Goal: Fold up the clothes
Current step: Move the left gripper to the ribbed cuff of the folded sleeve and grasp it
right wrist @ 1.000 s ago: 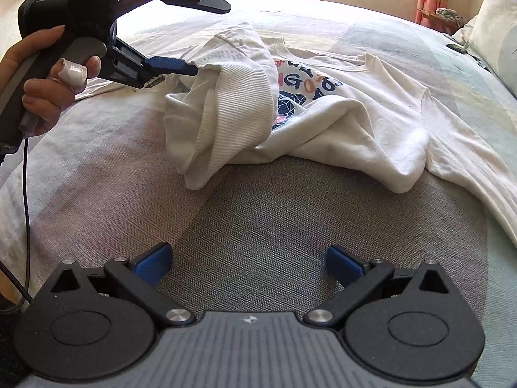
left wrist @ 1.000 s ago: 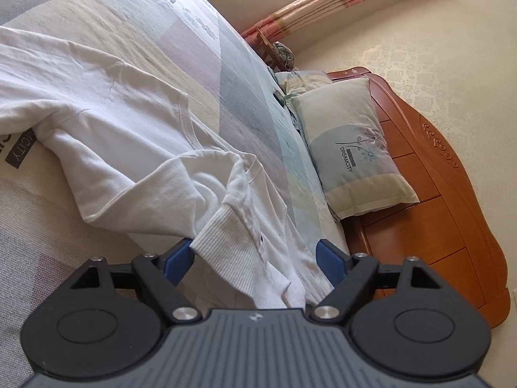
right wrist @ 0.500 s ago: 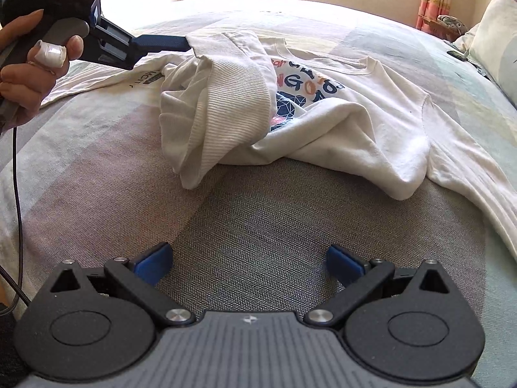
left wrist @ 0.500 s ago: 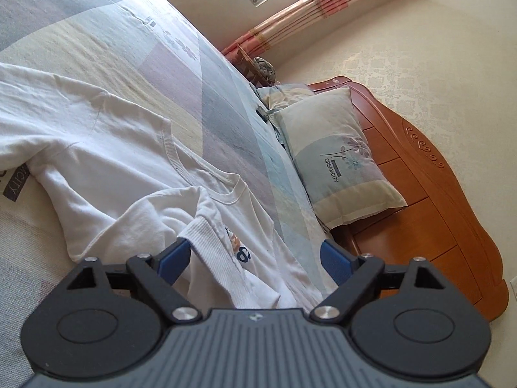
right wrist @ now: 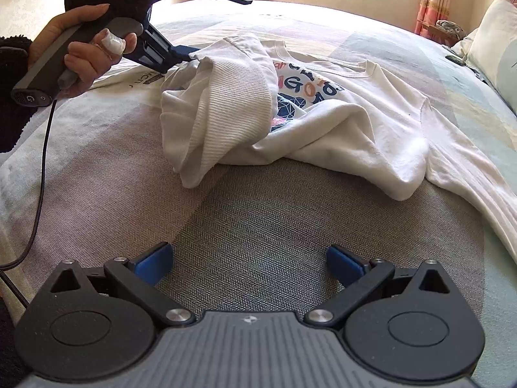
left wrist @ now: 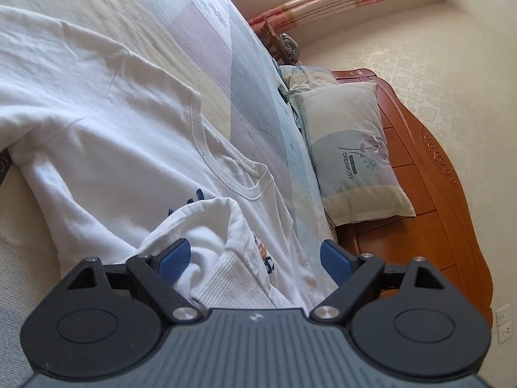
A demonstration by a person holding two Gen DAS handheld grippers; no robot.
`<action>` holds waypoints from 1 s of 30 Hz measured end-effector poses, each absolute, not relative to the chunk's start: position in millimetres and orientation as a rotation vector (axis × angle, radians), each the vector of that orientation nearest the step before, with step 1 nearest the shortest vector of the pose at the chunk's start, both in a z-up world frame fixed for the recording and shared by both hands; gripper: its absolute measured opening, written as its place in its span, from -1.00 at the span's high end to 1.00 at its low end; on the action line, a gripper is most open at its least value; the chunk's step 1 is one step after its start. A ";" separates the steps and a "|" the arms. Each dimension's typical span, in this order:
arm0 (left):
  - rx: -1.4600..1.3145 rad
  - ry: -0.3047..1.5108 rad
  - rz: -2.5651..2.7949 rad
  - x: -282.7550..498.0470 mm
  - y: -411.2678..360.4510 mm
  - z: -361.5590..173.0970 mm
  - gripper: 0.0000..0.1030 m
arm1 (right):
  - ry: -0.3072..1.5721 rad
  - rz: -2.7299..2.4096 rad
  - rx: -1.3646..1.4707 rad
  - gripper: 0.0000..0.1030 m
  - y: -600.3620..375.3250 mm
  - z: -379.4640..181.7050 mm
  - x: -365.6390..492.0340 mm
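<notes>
- My left hand (right wrist: 80, 55) sits at the upper left of the right wrist view, wrapped round the handle of the left gripper (left wrist: 255, 260), a dark sleeve (right wrist: 13, 97) behind it and a cable (right wrist: 35, 174) trailing down over the bed (right wrist: 290, 213).
- A second ago the left fingers (left wrist: 174, 258) carried the ribbed hem (right wrist: 236, 97) of the white sweatshirt (right wrist: 371, 113) high at the left of that view; now they are further in over the chest print (right wrist: 303, 87), and the hem hangs lower, draped over the shirt's own front.
- In the left wrist view the fingers stand wide apart. The bunched hem lies between them, against the left pad at most, and the right pad is clear of the cloth. I judge this as let go, not a grip.
- What that means: the bottom of the shirt is brought up toward the neckline (left wrist: 226, 168), but it lands as a rumpled roll near the frame's centre, not a flat fold. I expect it needs smoothing or a fresh pinch.
- Lower centre of the right wrist view, my right gripper (right wrist: 248, 262) hovers over bare bedspread, fingers spread wide with nothing between them, just as it was a second ago.
- At the right, one sleeve (right wrist: 478, 194) runs off toward the frame's right edge, not yet folded in.
- Far right, the pillow (left wrist: 352, 155) leans on the wooden headboard (left wrist: 436, 220), well apart from the shirt.
</notes>
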State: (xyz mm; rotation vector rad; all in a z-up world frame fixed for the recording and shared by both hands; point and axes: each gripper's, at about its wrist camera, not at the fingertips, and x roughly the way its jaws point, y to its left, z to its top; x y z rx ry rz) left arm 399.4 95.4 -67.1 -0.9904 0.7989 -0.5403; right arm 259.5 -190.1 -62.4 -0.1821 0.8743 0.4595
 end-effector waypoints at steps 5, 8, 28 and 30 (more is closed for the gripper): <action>-1.199 0.714 -0.621 374.1 101.3 -72.2 -0.74 | 0.875 0.454 -0.188 -1.00 -188.5 -62.9 259.1; -1.273 0.668 -0.646 367.0 100.5 -74.7 -0.75 | 0.877 0.453 -0.191 -1.00 -187.8 -63.2 260.2; -1.107 0.704 -0.693 368.7 70.4 -62.8 -0.78 | 0.828 0.555 -0.073 -1.00 -181.3 2.9 267.3; -1.071 0.779 -0.640 375.0 67.8 -69.1 -0.74 | 0.841 0.572 -0.061 -1.00 -178.7 3.9 266.3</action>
